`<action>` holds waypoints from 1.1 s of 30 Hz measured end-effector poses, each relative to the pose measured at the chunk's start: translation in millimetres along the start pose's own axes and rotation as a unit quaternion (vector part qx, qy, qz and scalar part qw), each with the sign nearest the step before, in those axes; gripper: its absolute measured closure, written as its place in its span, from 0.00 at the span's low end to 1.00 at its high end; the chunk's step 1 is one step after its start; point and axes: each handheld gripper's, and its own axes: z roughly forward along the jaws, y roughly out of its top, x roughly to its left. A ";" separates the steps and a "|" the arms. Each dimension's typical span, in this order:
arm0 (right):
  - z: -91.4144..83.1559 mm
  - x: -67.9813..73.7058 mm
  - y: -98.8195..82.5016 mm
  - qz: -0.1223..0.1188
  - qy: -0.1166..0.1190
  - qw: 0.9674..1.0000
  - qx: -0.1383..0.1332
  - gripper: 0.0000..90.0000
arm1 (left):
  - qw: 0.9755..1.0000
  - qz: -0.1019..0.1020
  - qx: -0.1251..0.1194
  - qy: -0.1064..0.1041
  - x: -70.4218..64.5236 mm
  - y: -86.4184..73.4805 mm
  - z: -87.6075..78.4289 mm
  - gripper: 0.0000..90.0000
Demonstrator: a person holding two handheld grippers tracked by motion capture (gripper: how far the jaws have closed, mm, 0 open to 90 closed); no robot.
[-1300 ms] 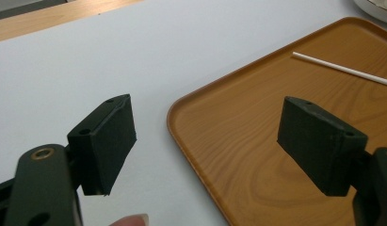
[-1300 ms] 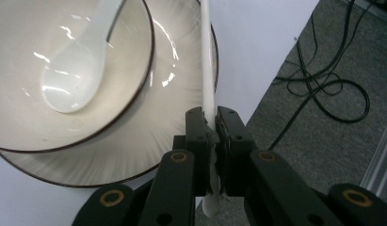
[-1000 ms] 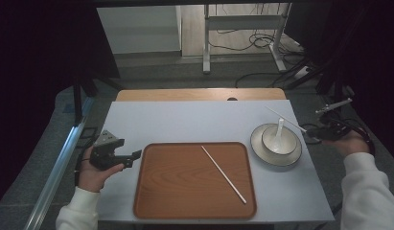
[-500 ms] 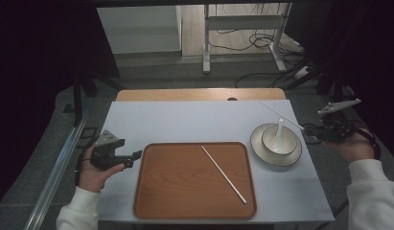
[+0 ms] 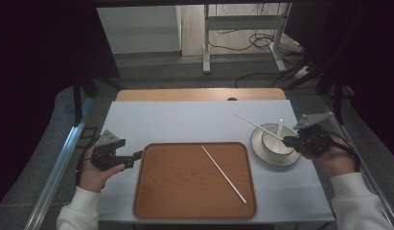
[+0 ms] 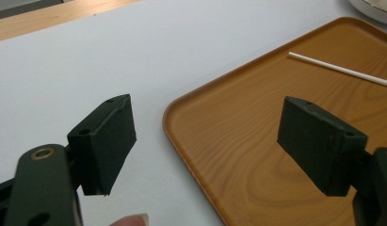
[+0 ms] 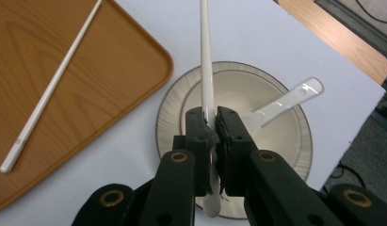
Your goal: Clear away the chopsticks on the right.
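While our right claw (image 7: 209, 123) sits clamped on a white chopstick (image 7: 205, 56), that stick pokes out toward the upper left of the high view, over the bowl (image 5: 275, 143) and its plate (image 5: 261, 154) at the right side of the worktop (image 5: 185, 120). A white spoon (image 7: 280, 103) leans in the bowl. Our left claw (image 5: 132, 157) hangs wide, nothing in it, just off the left edge of the wooden tray (image 5: 180, 191). A second chopstick (image 5: 223, 174) lies slanted on the tray, middle of frame.
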 end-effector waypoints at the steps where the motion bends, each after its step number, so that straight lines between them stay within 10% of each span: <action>1: 0.8 2.8 0.7 0.002 0.004 1.000 -0.001 0.94 | 1.000 0.000 -0.001 0.000 0.2 0.0 -0.4 0.22; 33: 42.3 109.1 0.5 -0.005 0.074 0.997 -0.013 0.94 | 1.000 0.001 -0.002 -0.002 -2.6 0.6 -0.2 0.22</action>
